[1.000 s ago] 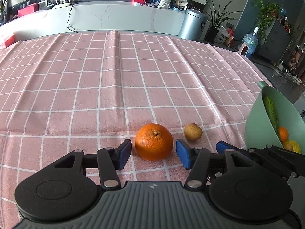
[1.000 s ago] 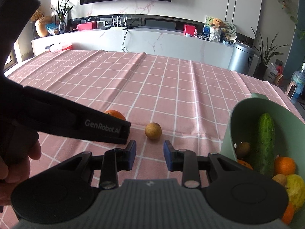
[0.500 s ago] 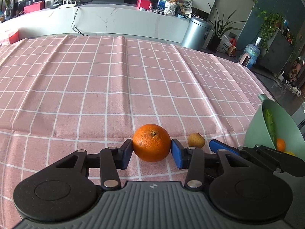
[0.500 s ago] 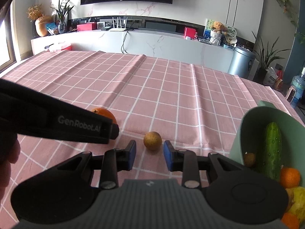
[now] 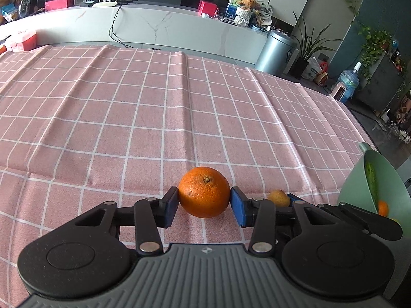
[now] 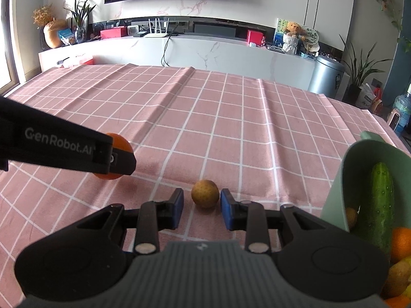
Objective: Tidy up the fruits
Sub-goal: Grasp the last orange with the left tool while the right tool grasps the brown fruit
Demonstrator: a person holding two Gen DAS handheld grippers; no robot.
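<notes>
An orange [image 5: 204, 192] sits between the blue pads of my left gripper [image 5: 204, 202], which is shut on it, both pads touching its sides. From the right wrist view the orange [image 6: 122, 142] peeks out behind the left gripper's black finger [image 6: 64, 151]. A small round brown fruit [image 6: 205, 193] lies on the pink checked cloth, between the tips of my right gripper [image 6: 202, 206]. That gripper is open, with a narrow gap on each side of the fruit. In the left wrist view the brown fruit [image 5: 278, 197] shows just right of the orange.
A pale green bowl [image 6: 359, 166] stands tilted at the right, holding a cucumber [image 6: 382, 205], an orange [image 6: 400, 241] and other fruit. The bowl [image 5: 359, 190] is at the table's right edge. Pink cloth stretches far ahead and left.
The left jaws closed from wide apart onto the orange. The right gripper moved forward, so the small brown fruit now lies between its fingertips.
</notes>
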